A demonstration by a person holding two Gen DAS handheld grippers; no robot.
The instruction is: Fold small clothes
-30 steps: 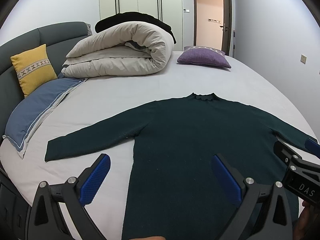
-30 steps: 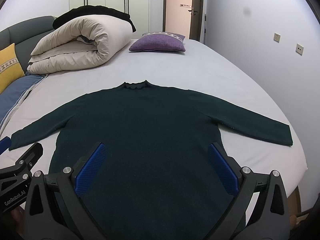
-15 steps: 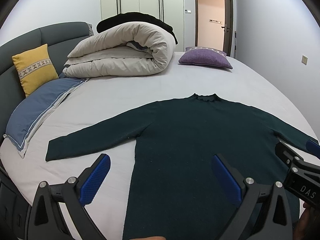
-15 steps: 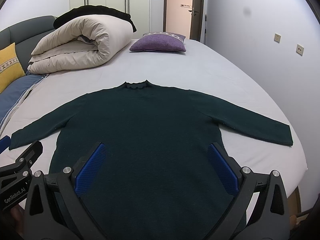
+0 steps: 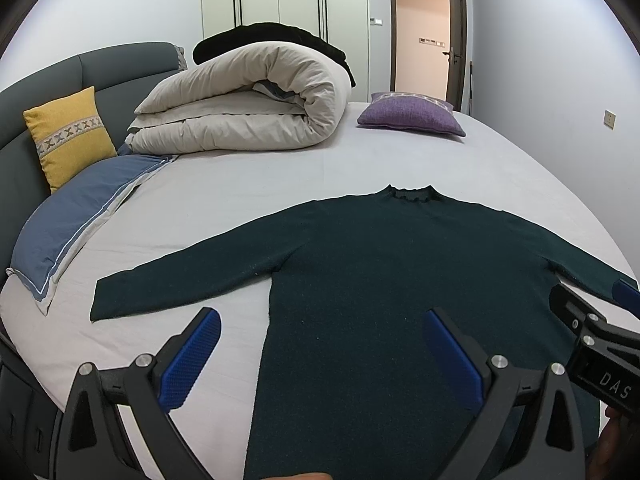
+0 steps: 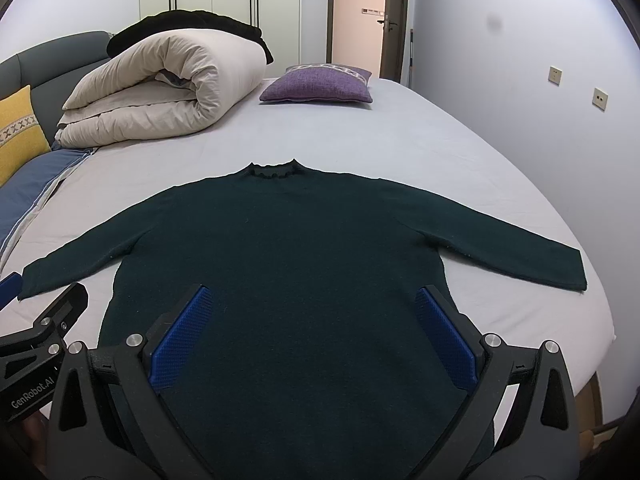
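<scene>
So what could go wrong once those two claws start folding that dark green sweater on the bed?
The sweater's right sleeve ends close to the bed's edge, so a careless pull might drag it off. Both the left gripper and right gripper hang open over the body rather than by a sleeve or hem; closing there would probably bunch the knit. A grab might also catch the bedsheet underneath.

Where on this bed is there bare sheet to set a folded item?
Bare sheet runs between the sweater collar and the purple cushion, and along the right edge past the right sleeve. The headboard side is crowded: rolled duvet, blue pillow, yellow cushion.
</scene>
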